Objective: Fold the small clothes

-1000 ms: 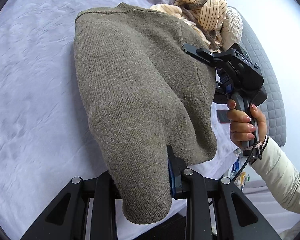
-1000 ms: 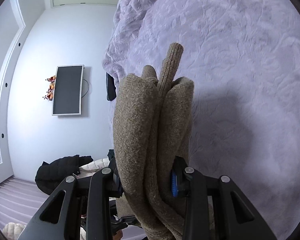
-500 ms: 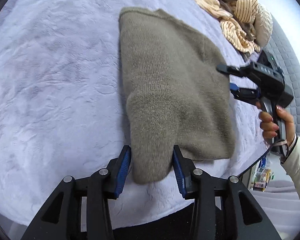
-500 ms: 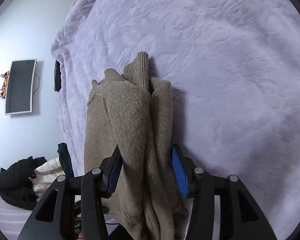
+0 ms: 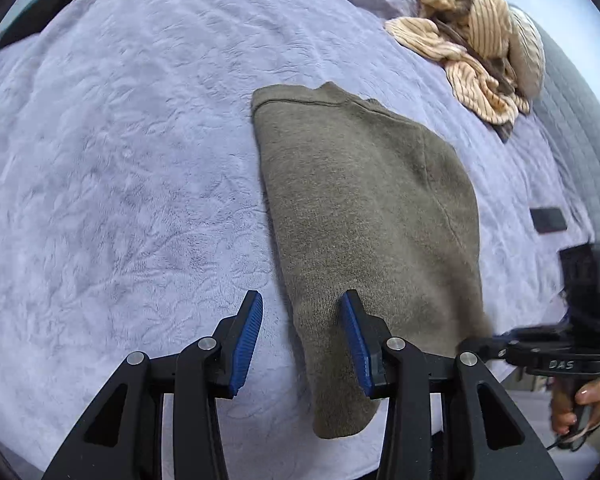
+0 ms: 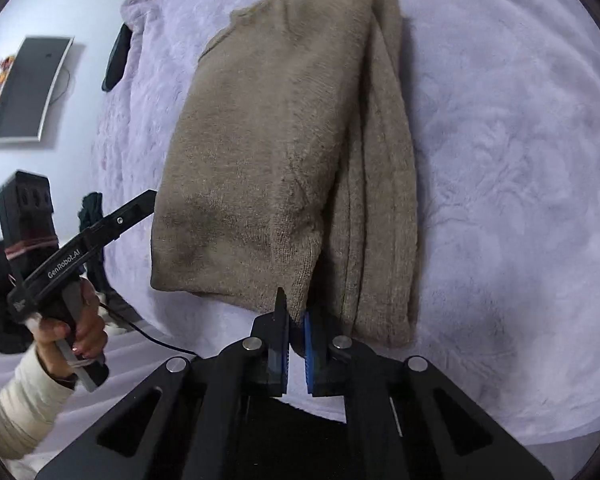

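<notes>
My right gripper (image 6: pixel 296 344) is sitting with its jaws just closed, nearly together, and the near edge of the folded olive-brown knitted sweater (image 6: pixel 268 152) is lying just past its tips. My left gripper (image 5: pixel 300 344) is standing partly open around the sweater's near corner, pads not pressing. The sweater is lying flat on the lilac plush bed cover (image 5: pixel 112 184).

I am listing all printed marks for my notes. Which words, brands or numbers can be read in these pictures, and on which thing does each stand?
"GenRobot.AI": white letters on the black left gripper, right wrist view.
"DAS": faint letters on the black right gripper, left wrist view.
Nothing readable on the folded brown knitted sweater or lilac plush blanket.
</notes>
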`<state>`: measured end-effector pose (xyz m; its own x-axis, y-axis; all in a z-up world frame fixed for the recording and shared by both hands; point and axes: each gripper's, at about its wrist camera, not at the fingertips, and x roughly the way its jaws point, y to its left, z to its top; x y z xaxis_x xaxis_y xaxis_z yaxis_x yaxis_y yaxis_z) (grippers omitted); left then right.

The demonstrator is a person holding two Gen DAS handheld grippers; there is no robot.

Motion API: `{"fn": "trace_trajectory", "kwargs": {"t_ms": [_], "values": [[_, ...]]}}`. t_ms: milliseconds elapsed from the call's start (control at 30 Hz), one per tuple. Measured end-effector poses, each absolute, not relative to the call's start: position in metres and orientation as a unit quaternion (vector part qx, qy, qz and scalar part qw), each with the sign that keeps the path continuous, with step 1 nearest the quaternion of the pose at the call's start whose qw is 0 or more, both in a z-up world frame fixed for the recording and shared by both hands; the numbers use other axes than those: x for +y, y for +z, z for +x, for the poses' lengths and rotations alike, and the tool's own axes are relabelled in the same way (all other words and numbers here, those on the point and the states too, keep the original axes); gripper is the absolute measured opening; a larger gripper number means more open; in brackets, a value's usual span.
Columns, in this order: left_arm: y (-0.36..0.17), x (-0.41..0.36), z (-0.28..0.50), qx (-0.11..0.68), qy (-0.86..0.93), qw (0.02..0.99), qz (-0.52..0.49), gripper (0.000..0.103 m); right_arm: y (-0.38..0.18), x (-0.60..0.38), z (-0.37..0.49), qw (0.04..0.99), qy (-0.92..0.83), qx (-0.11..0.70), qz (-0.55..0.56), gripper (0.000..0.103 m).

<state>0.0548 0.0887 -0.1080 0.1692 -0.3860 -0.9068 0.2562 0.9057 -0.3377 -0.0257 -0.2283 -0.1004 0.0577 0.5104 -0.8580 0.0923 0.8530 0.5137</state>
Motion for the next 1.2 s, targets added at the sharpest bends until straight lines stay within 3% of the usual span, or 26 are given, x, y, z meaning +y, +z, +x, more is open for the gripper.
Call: {"fn": "trace_trajectory", "kwargs": {"t_ms": [100, 333, 367, 433, 500, 667, 833, 900, 933, 1000, 1033, 1100, 1200], "values": [[-0.116, 0.086, 0.045, 0.618, -0.211, 0.755, -0.054, 0.043, -0.094, -0.234, -0.028, 0.706, 0.124, 0.681, 0.148, 0.006], [-0.128, 0.075, 0.012, 0.631, -0.213, 0.746, -0.003, 0.048, -0.127, -0.253, -0.035, 0.680, 0.084, 0.712, 0.156, 0.007], [-0.125, 0.079, 0.013, 0.634, -0.209, 0.745, -0.015, 0.048, -0.125, -0.253, -0.034, 0.676, 0.082, 0.716, 0.155, 0.010], [-0.117, 0.087, 0.015, 0.634, -0.201, 0.747, -0.028, 0.048, -0.117, -0.255, -0.029, 0.672, 0.070, 0.719, 0.165, 0.033], [-0.108, 0.090, 0.019, 0.628, -0.194, 0.754, -0.025, 0.048, -0.102, -0.265, -0.027, 0.684, 0.054, 0.708, 0.168, 0.038], [-0.107, 0.077, 0.028, 0.634, -0.182, 0.752, 0.000, 0.048, -0.061, -0.258, 0.003, 0.739, 0.079, 0.649, 0.163, 0.038], [-0.110, 0.065, 0.026, 0.633, -0.160, 0.757, 0.019, 0.048, -0.085, -0.220, 0.040, 0.739, 0.099, 0.660, 0.091, 0.038], [-0.109, 0.069, 0.024, 0.637, -0.151, 0.756, 0.020, 0.070, -0.102, -0.208, 0.052, 0.732, 0.082, 0.673, 0.058, 0.037], [-0.110, 0.070, 0.023, 0.640, -0.142, 0.755, 0.020, 0.086, -0.109, -0.209, 0.054, 0.731, 0.075, 0.677, 0.050, 0.036], [-0.109, 0.072, 0.023, 0.640, -0.135, 0.756, 0.017, 0.087, -0.116, -0.219, 0.056, 0.729, 0.070, 0.677, 0.070, 0.037], [-0.110, 0.073, 0.023, 0.641, -0.131, 0.756, 0.015, 0.087, -0.117, -0.226, 0.057, 0.728, 0.064, 0.677, 0.084, 0.049], [-0.110, 0.074, 0.023, 0.644, -0.123, 0.755, 0.013, 0.087, -0.116, -0.238, 0.055, 0.728, 0.045, 0.678, 0.096, 0.058], [-0.109, 0.074, 0.022, 0.646, -0.112, 0.755, 0.024, 0.087, -0.114, -0.257, 0.050, 0.725, 0.020, 0.679, 0.116, 0.058]]}}
